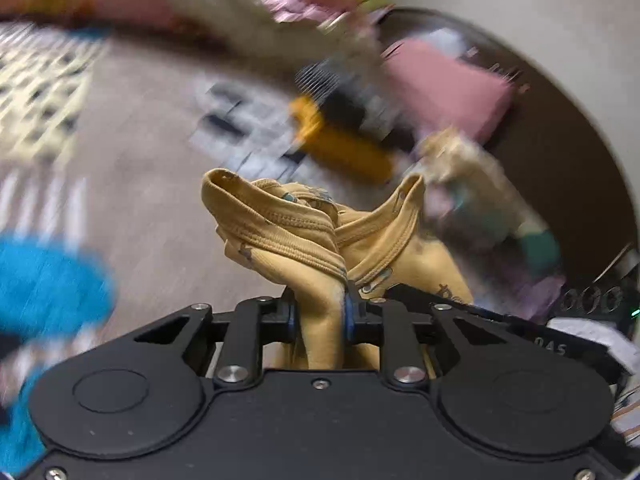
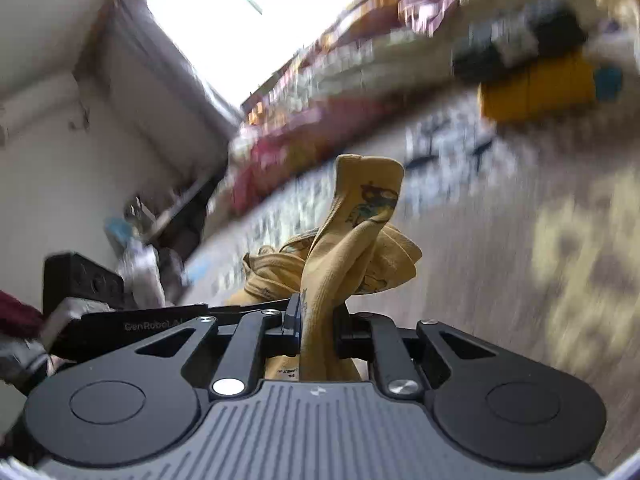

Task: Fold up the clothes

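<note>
Left wrist view: the left claw (image 1: pixel 320 316) is clamped on a bunch of mustard-yellow garment (image 1: pixel 288 236), the blue pads pressing the cloth from both sides. Just ahead of the claw tips the ribbed hem loops up and over, and a second fold rises to the right of it, so the grip seems to sit at an edge or opening of the piece rather than in its middle. That makes sense for folding: an edge held firmly lets the cloth hang and spread. Beyond the claw everything is smeared by motion: a grey-brown surface, likely a bed or floor covering, a blue cloth (image 1: pixel 44 280) low to the left, a pink cloth (image 1: pixel 444 88) far ahead to the right, and an orange-yellow item (image 1: pixel 344 148) straight ahead.

Right wrist view: the right claw (image 2: pixel 316 320) is likewise closed on the same yellow garment (image 2: pixel 352 240), a twisted strip with a small printed figure standing up ahead of the tips. More of it bunches just to the left. A bright window (image 2: pixel 256 20) lies far ahead to the upper left, and an orange-yellow item (image 2: pixel 536 88) far to the upper right.

With both claws gripping separate parts, the piece is probably being lifted to be shaken out before laying flat.
</note>
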Tool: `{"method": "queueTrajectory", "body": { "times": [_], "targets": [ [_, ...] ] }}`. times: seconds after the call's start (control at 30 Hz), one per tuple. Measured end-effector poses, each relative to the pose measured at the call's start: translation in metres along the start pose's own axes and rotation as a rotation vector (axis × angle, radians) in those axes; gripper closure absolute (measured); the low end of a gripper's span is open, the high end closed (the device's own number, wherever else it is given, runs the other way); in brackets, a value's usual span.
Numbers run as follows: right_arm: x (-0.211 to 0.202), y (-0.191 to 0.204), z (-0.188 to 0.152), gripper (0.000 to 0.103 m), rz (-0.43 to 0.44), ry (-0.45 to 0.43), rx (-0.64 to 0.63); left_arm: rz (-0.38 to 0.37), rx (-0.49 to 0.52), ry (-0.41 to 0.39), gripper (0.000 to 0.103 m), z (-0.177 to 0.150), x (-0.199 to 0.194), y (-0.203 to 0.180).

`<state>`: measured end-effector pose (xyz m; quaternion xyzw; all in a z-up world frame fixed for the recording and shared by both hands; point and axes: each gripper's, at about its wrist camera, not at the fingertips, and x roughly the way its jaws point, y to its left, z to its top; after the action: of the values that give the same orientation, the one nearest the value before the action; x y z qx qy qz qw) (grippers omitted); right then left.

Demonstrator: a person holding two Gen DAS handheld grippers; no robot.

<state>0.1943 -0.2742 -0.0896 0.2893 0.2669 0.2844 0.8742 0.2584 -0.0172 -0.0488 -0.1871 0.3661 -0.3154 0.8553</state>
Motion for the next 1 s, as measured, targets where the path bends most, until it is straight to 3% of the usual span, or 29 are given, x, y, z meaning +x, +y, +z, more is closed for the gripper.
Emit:
{"method": "queueTrajectory", "body": {
  "times": [0.13, 0.4, 0.57, 0.63, 0.67, 0.7, 0.8, 0.83, 0.9, 1.0],
  "targets": [
    [-0.017, -0.014, 0.073, 0.087, 0.013, -0.101, -0.008, -0.095, 0.003, -0.052, 0.084, 0.062, 0.031, -0.025],
    [-0.018, -0.065, 0.217, 0.087, -0.009, -0.253, 0.002, -0.213, 0.028, -0.091, 0.084, 0.195, 0.119, -0.058],
    [0.004, -0.111, 0.279, 0.086, -0.073, -0.319, 0.069, -0.205, 0.008, -0.084, 0.082, 0.256, 0.175, -0.071],
    [0.023, -0.135, 0.291, 0.064, -0.208, -0.328, 0.084, -0.078, 0.068, -0.048, 0.050, 0.260, 0.211, -0.064],
    [0.030, -0.144, 0.290, 0.039, -0.279, -0.320, 0.073, 0.040, 0.080, -0.016, 0.041, 0.256, 0.223, -0.058],
    [0.035, -0.151, 0.287, 0.036, -0.349, -0.309, 0.056, 0.085, 0.122, -0.025, 0.042, 0.244, 0.223, -0.054],
    [0.047, -0.163, 0.273, 0.044, -0.525, -0.292, -0.053, 0.155, 0.253, -0.093, 0.042, 0.208, 0.218, -0.048],
    [0.050, -0.158, 0.265, 0.044, -0.542, -0.305, -0.139, 0.155, 0.289, -0.132, 0.042, 0.197, 0.213, -0.048],
    [0.056, -0.148, 0.250, 0.061, -0.568, -0.327, -0.307, 0.103, 0.356, -0.226, 0.043, 0.181, 0.206, -0.052],
    [0.072, -0.150, 0.241, 0.072, -0.555, -0.300, -0.385, 0.049, 0.455, -0.301, 0.046, 0.168, 0.210, -0.064]
  ]
}}
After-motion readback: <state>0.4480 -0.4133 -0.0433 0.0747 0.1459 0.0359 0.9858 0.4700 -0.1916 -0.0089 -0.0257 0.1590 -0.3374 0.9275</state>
